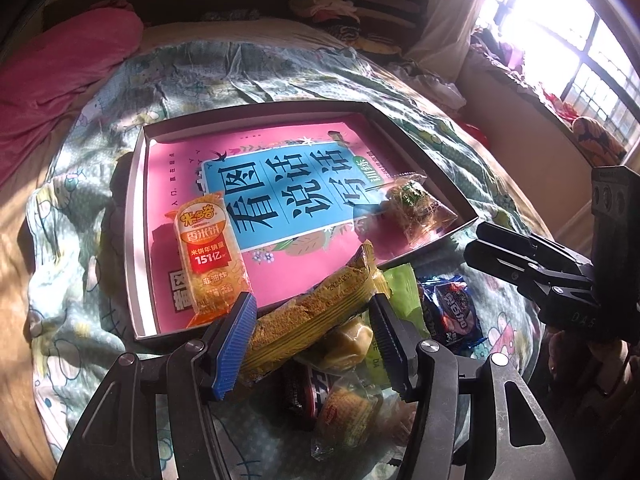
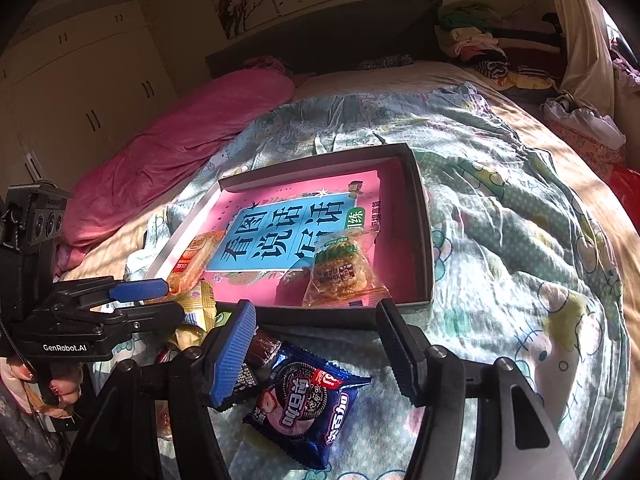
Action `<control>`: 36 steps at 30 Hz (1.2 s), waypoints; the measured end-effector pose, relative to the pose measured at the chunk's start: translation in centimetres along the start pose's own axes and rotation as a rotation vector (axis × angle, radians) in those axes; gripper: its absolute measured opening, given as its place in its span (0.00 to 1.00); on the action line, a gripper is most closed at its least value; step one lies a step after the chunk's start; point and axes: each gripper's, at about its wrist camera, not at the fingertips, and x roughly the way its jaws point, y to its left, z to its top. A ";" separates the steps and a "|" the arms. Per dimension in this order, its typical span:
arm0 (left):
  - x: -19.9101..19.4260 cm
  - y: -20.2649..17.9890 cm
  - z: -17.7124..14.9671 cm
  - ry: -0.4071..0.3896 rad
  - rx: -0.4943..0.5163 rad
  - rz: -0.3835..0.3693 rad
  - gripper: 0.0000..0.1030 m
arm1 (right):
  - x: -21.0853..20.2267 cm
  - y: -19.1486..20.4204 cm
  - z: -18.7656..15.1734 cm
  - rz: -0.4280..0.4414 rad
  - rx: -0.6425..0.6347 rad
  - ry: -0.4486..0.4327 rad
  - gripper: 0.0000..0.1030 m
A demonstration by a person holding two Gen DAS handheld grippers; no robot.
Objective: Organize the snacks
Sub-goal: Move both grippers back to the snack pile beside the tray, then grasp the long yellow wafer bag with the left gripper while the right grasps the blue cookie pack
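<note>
A shallow grey box lies on the bed with a pink and blue book inside. An orange rice-cracker pack and a clear pack of crisp cake lie on the book. My left gripper is open around a long yellow cake bar that lies on a pile of snacks before the box. My right gripper is open above a blue sandwich-cookie pack. The left gripper also shows in the right wrist view.
The pile holds a green pack, a pale yellow candy and a dark wrapped snack. A patterned quilt covers the bed, a pink blanket lies at its far left, folded clothes at the head.
</note>
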 end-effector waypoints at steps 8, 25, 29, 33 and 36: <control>0.1 0.9 -1.1 0.021 -0.030 0.013 0.59 | -0.3 0.4 -0.8 -0.006 0.002 0.019 0.61; 0.2 2.7 -1.4 0.004 -0.165 -0.060 0.52 | 0.9 1.2 -3.5 -0.039 0.009 0.145 0.61; 0.3 2.7 -1.4 0.004 -0.165 -0.061 0.50 | 1.5 1.2 -4.1 -0.067 0.009 0.181 0.61; 0.5 2.8 -1.3 0.006 -0.174 -0.065 0.46 | 1.8 1.6 -4.4 -0.082 -0.013 0.190 0.61; 0.6 3.0 -1.4 0.005 -0.189 -0.071 0.44 | 2.2 1.9 -4.5 -0.098 -0.040 0.195 0.61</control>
